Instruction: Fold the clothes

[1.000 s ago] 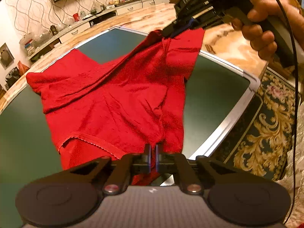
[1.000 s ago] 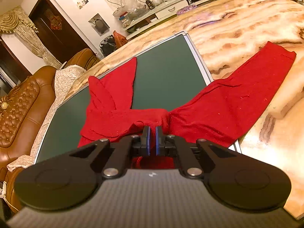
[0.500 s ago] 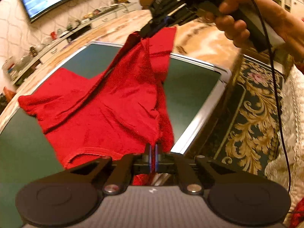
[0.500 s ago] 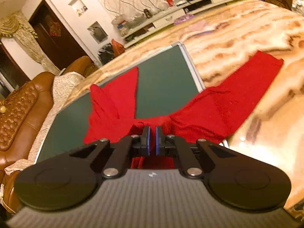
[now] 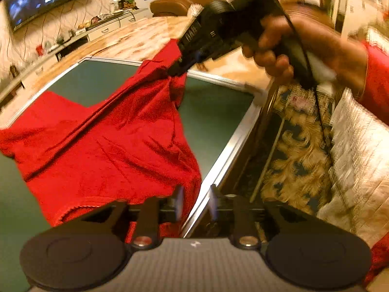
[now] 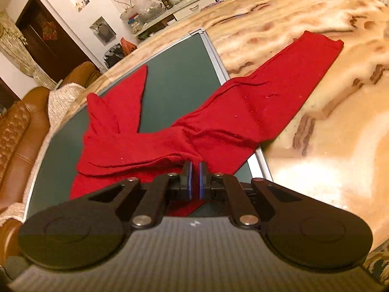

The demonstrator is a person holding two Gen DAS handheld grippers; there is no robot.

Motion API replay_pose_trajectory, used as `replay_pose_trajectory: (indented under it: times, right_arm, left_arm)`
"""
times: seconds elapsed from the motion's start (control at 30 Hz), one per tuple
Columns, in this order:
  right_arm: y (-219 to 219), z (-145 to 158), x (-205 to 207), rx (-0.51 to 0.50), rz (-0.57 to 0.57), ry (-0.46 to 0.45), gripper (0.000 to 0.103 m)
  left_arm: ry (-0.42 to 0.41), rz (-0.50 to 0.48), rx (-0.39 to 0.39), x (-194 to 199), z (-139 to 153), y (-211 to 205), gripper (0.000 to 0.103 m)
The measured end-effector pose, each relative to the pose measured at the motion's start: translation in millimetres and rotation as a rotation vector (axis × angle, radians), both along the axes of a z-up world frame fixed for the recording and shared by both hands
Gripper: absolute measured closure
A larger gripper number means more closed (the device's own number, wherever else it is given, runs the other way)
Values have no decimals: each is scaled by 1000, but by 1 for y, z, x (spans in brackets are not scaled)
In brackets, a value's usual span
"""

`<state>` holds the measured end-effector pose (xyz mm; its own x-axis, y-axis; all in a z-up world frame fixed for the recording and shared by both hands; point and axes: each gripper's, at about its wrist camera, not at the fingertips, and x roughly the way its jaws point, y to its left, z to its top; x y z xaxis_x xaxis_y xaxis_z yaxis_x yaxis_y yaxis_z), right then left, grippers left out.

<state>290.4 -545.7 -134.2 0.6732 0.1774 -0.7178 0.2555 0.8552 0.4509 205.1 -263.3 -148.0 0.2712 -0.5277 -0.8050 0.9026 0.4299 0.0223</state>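
You are spreading the red garment (image 5: 109,146) over the green surface (image 5: 214,119), your right hand-held gripper (image 6: 194,177) pinching its edge while your left hand-held gripper (image 5: 193,200) is standing spread and empty, probably needing a fresh grip next.

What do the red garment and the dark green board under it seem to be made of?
The red garment looks like soft knitted fabric, matte and slightly fuzzy: it drapes and bunches into folds, with small lint specks. The dark green board looks like a smooth, hard, flat panel edged in silvery metal; its exact material is unclear.
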Motion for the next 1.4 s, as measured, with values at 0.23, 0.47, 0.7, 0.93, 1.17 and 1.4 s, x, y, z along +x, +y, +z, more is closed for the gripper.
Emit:
replay_pose_trajectory:
  times: [0.23,0.47,0.7,0.93,1.17,1.4]
  right_arm:
    - [18,37,7,-113,48,-144,75]
    - [151,80,77,-212,695,-299,75]
    - [269,29,129,-420,1015,-170,75]
    - [296,-2,138,-577,1032,-108,85]
    - [273,8,144,-494,889,-133,99]
    - [160,63,140,-355,488,-209,99]
  left_arm:
    - [59,52,-34,13,-5,5,65]
    - [90,79,-71,15,-8,7,65]
    - [124,116,-113,20,-10,12,65]
    - [139,131,-142,22,-11,14,62]
    - [137,134,-135,20,-11,14,62]
    - [133,126,-111,19,-11,10,62]
